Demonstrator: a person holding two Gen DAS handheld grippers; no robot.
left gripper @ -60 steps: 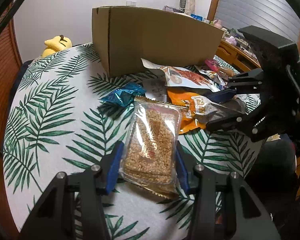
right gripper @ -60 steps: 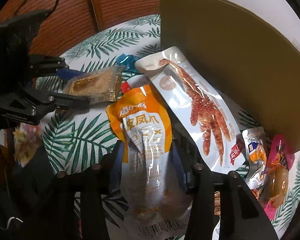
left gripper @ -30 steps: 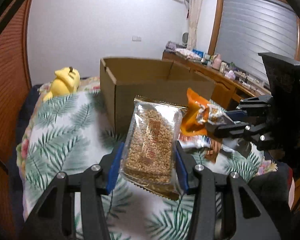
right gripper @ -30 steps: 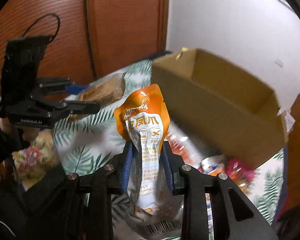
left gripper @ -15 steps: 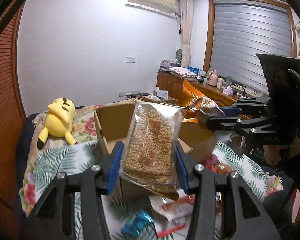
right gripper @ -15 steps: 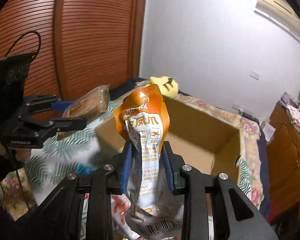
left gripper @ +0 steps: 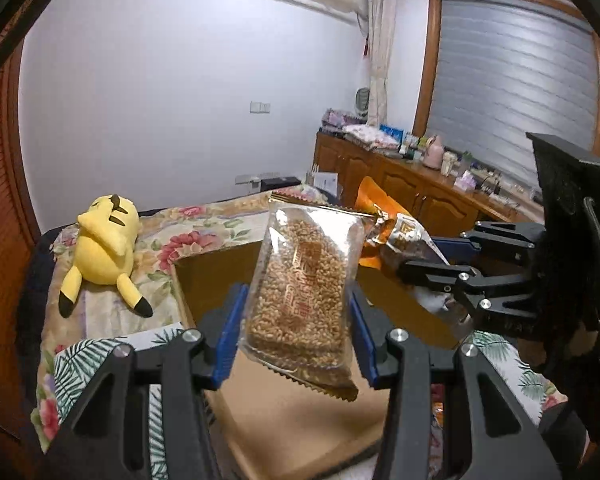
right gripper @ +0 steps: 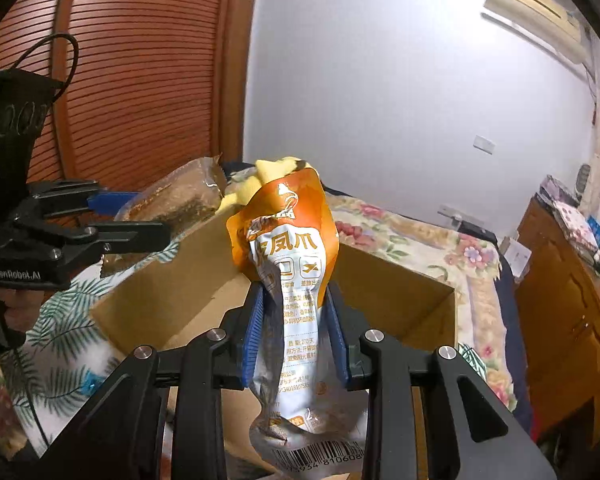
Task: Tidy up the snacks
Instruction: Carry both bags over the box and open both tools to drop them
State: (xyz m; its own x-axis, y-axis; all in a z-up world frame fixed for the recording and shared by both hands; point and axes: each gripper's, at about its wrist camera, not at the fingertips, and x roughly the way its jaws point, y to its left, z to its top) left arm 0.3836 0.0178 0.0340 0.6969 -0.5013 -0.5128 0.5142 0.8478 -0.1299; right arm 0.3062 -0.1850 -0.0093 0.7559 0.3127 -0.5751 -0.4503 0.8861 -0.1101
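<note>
The left gripper (left gripper: 296, 332) was found clamped on a clear rectangular packet of brown grain bars (left gripper: 304, 292), its blue pads (left gripper: 229, 332) pressed against both long edges. The packet was held upright above the open brown cardboard box (left gripper: 292, 416), clear of the box floor.

The right gripper (right gripper: 294, 334) was observed with its jaws narrow, closed on the waist of an orange-and-white foil snack pouch (right gripper: 292, 276) — the plastic was pinched and creased between the blue pads (right gripper: 254, 330). The pouch stood upright over the near edge of the cardboard box (right gripper: 400, 292), barcode end hanging low towards the camera.

In the left wrist view the right gripper (left gripper: 440, 258) was seen at the right, level with the left, carrying the orange pouch (left gripper: 384, 224) over the box. In the right wrist view the left gripper (right gripper: 124, 216) was seen at the left, holding the grain packet (right gripper: 180, 196) above the box's near-left corner.

The box rested on a leaf-print cloth (right gripper: 56, 344). A yellow plush toy (left gripper: 104, 248) lay on a floral bedcover (left gripper: 204, 228) beyond the box — well apart from both packets.
</note>
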